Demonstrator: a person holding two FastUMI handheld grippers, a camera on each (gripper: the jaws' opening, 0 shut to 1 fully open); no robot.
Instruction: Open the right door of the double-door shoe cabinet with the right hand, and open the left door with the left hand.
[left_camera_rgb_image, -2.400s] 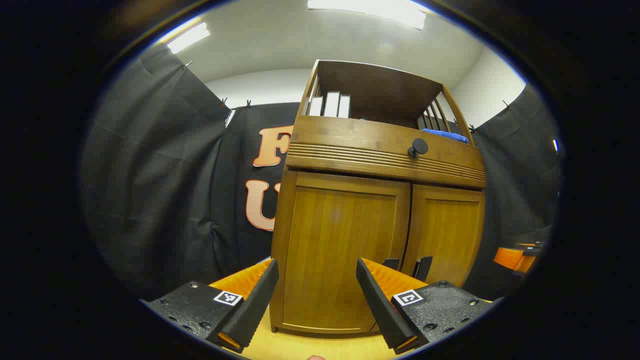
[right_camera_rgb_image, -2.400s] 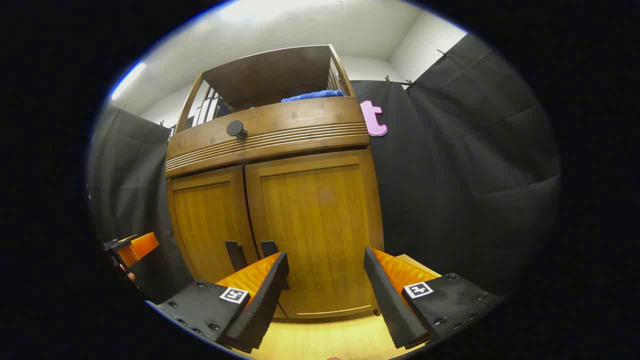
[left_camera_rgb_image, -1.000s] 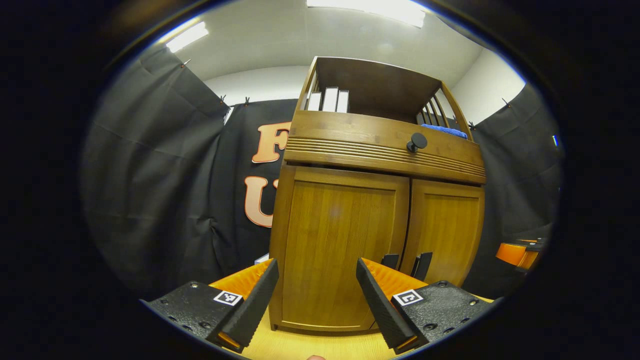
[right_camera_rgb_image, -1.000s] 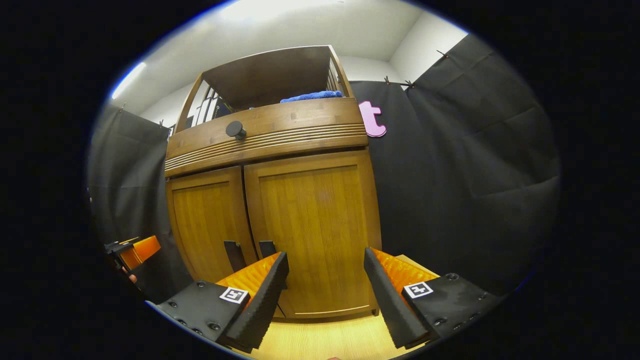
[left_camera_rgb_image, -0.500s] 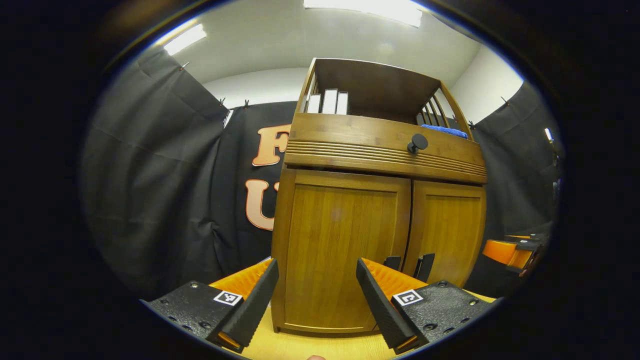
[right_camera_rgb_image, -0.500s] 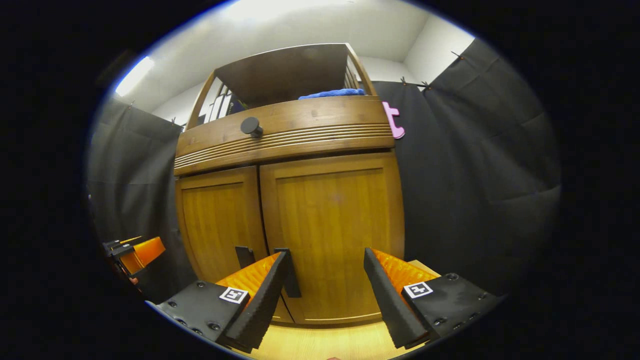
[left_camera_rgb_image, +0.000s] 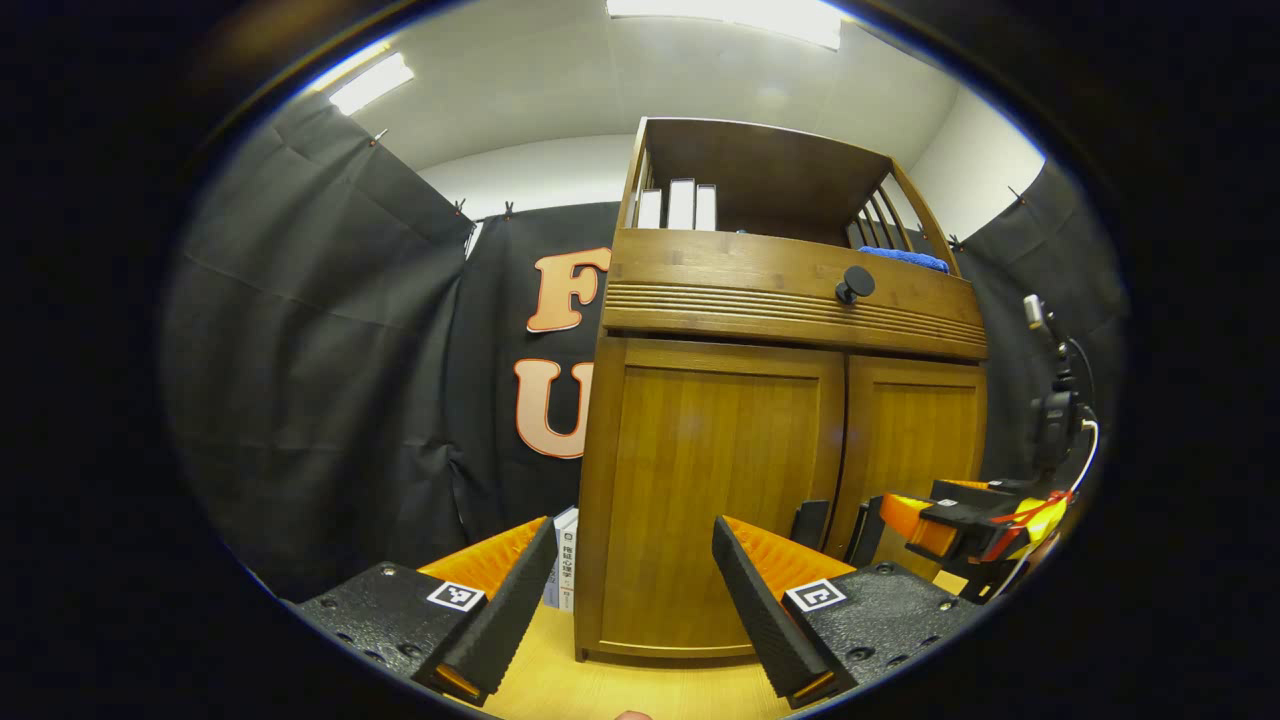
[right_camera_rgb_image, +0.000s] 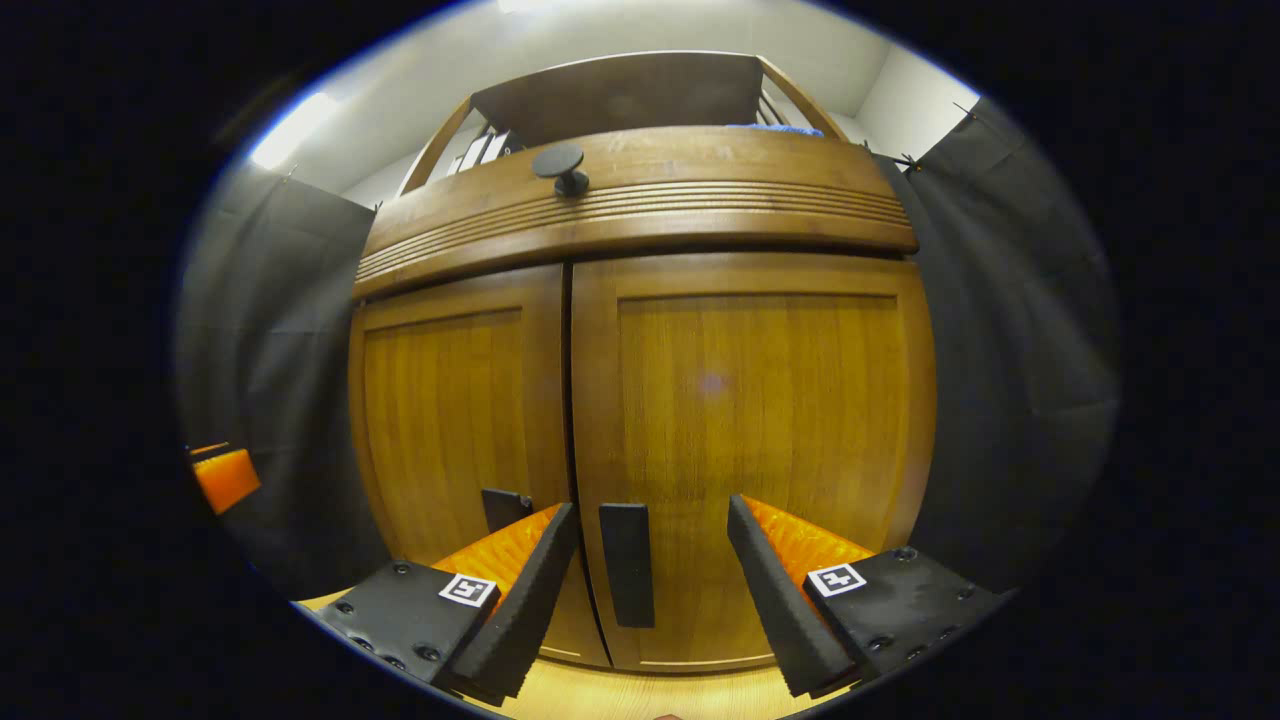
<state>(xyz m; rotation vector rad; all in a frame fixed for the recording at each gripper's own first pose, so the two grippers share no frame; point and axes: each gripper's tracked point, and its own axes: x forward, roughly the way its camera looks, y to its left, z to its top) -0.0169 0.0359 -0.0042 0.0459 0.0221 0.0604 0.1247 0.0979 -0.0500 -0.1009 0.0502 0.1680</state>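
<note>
The right gripper (right_camera_rgb_image: 645, 590), jaws spread and empty, frames the right door's upright handle (right_camera_rgb_image: 627, 563), nearer than the equally open left gripper (left_camera_rgb_image: 630, 600).

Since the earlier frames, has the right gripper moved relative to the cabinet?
Yes. The right gripper has closed in on the cabinet: the right door looms larger, and its handle now stands between the open fingers.

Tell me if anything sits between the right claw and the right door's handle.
Nothing visible does. The right claw is open with the right door's handle straight ahead between its fingers, and no object in front of it. Both doors are shut.
</note>
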